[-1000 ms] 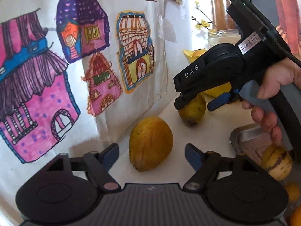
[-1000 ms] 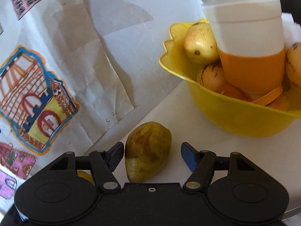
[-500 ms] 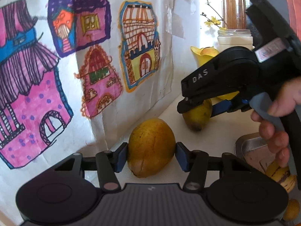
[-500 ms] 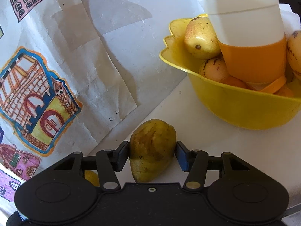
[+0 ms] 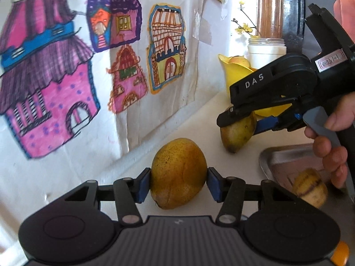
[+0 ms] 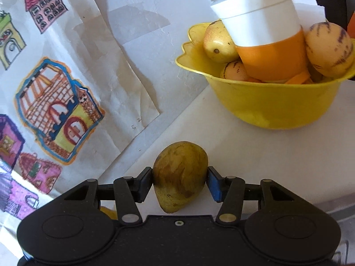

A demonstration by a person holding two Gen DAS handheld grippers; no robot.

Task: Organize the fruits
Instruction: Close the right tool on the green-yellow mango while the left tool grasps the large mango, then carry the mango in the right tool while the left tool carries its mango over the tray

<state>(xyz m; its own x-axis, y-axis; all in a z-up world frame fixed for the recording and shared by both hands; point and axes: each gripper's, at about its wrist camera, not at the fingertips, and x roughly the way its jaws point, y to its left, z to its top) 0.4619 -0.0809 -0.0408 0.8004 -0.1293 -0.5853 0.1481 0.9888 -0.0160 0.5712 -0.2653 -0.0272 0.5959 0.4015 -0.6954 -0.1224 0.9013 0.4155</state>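
the left claw [image 5: 178,181] gripped the orange-yellow mango [image 5: 178,174], both blue pads pressed on its sides, at 6 o'clock in the left wrist view, just above the white tabletop [image 5: 199,124]. the right claw [image 6: 179,182] clamped the greenish mango [image 6: 180,176]. the yellow bowl [image 6: 273,104] of fruit sat at 2 o'clock, the metal tray [image 5: 286,157] at 4.

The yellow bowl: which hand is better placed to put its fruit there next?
Right, probably. The right gripper holds the greenish mango just before the yellow bowl; the left gripper, holding the orange mango, is farther back.
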